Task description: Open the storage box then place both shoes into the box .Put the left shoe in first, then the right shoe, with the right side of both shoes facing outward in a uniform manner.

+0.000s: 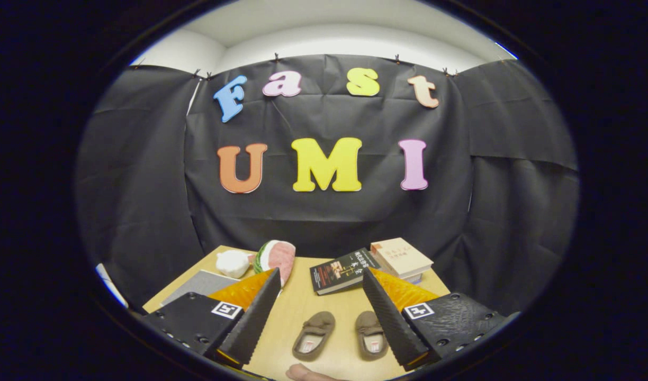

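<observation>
The gripper (321,299) hangs above the wooden table (303,307) with its two black ridged fingers (255,317) spread wide, nothing between them but bare tabletop and, lower down, the pair of shoes. Those are two small brown slippers, toes pointing away toward the wall: the left-hand slipper (313,335) lies well inside the gap, angled slightly, while the right-hand slipper (370,334) sits just beside the inner edge of the right finger, partly tucked behind it. A narrow strip of table separates the two. Beyond the fingertips the table opens into a clear run of wood up the middle. On the far left sit a white rounded object (233,263) and, just beside it, a watermelon-slice toy (276,257), close to the left fingertip. A flat grey panel (199,284) lies along the table's left edge, partly hidden behind the left finger; it may be the storage box's lid, though the view does not settle that. On the far right, a dark-covered book (341,271) lies flat near the right fingertip, and a stack of books with a tan cover (401,257) rests at the table's back corner. A fingertip of a hand (305,373) pokes in at the near edge, just below the slippers.
</observation>
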Demonstrator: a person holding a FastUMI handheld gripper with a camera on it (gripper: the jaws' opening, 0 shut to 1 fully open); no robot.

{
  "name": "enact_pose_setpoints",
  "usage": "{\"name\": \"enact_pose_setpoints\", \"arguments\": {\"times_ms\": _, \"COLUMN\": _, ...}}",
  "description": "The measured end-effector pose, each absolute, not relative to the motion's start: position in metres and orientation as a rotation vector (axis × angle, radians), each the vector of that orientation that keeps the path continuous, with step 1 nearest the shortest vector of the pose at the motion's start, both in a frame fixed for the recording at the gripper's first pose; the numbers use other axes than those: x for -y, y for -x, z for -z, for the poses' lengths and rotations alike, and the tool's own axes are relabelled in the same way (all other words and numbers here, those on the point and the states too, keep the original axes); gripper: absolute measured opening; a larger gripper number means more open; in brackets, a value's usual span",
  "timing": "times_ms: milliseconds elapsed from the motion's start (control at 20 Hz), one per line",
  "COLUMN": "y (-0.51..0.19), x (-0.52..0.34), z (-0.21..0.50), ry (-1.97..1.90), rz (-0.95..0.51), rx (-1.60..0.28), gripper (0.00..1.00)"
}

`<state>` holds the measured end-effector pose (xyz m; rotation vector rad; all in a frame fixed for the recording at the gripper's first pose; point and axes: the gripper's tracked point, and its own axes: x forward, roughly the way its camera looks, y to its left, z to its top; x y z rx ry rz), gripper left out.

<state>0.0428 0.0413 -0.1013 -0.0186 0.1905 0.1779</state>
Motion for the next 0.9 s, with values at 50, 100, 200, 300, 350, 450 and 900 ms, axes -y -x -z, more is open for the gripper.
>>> {"name": "enact_pose_setpoints", "arguments": {"times_ms": 50, "y": -0.049, "x": -0.051, "z": 0.110, "ry": 0.020, "rz": -0.191, "rx": -0.205, "gripper": 0.95}}
{"name": "enact_pose_setpoints", "arguments": {"times_ms": 100, "y": -0.055, "x": -0.064, "z": 0.118, "ry": 0.024, "rz": -0.213, "rx": -0.220, "gripper": 0.94}}
{"name": "enact_pose_setpoints", "arguments": {"times_ms": 200, "y": -0.066, "x": -0.090, "z": 0.140, "ry": 0.043, "rz": -0.267, "rx": -0.259, "gripper": 0.94}}
{"name": "enact_pose_setpoints", "arguments": {"times_ms": 300, "y": -0.078, "x": -0.109, "z": 0.165, "ry": 0.059, "rz": -0.295, "rx": -0.306, "gripper": 0.94}}
{"name": "enact_pose_setpoints", "arguments": {"times_ms": 350, "y": -0.084, "x": -0.123, "z": 0.179, "ry": 0.064, "rz": -0.314, "rx": -0.337, "gripper": 0.94}}
{"name": "enact_pose_setpoints", "arguments": {"times_ms": 450, "y": -0.094, "x": -0.142, "z": 0.208, "ry": 0.071, "rz": -0.322, "rx": -0.402, "gripper": 0.94}}
{"name": "enact_pose_setpoints", "arguments": {"times_ms": 900, "y": -0.110, "x": -0.227, "z": 0.288, "ry": 0.024, "rz": -0.446, "rx": -0.585, "gripper": 0.96}}
